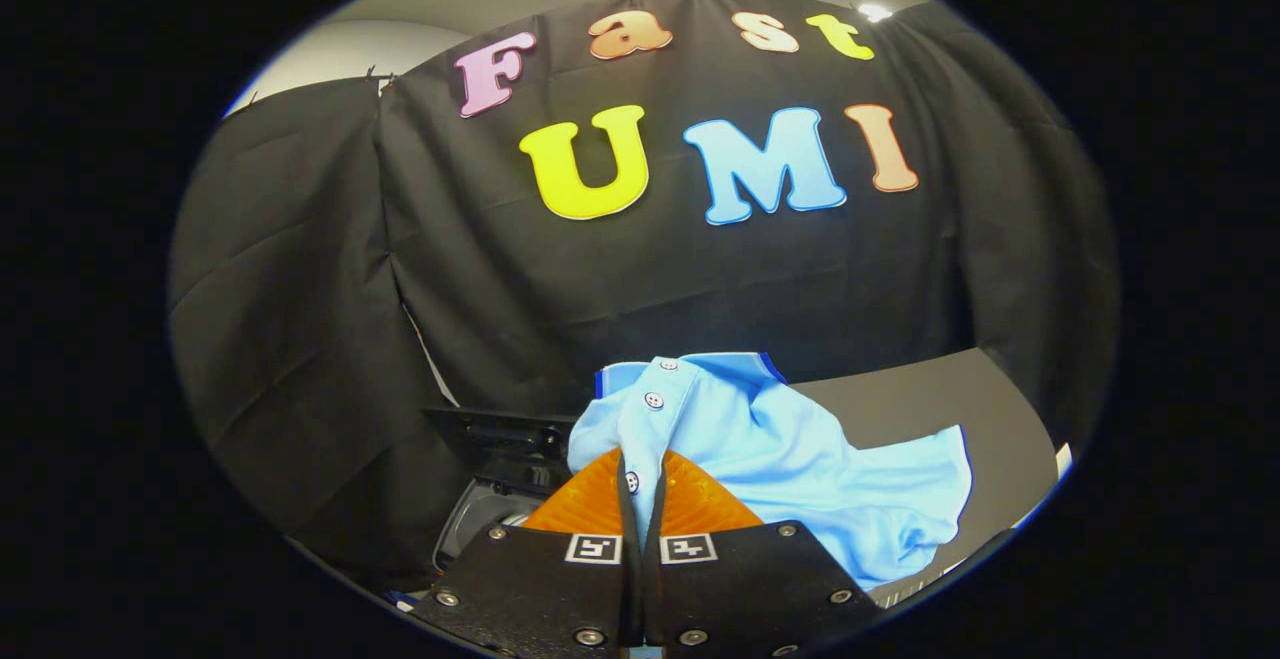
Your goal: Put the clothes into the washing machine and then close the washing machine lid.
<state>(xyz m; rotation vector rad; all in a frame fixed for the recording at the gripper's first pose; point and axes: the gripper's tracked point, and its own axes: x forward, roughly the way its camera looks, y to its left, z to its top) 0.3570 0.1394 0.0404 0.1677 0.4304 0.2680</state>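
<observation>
One light blue buttoned polo shirt of soft knit cloth (790,459) is the single garment in sight, and it hangs bunched just ahead of the fingers, its button placket running down into the narrow slit between them. Three small round buttons can be counted on that placket: one near the collar at twelve o'clock from the fingertips, one just below it, and one right at the fingers' tips. The rest of the cloth spills away toward three and four o'clock of the fingers, draping over a flat dark grey tabletop (930,389). The one hand-held gripper (642,484) has its two fingers drawn nearly together, with both pressing on the placket strip, so it is clamped on the shirt. Each finger base carries a square black-and-white marker, two in all. At nine o'clock from the fingertips, and lower than the shirt, sits one washing machine with a dark raised lid and pale grey rounded opening (495,499); the lid stands open and the shirt is outside the drum, beside it rather than in it. Beyond everything hangs the booth's black cloth wall (300,289), in several creased panels.
</observation>
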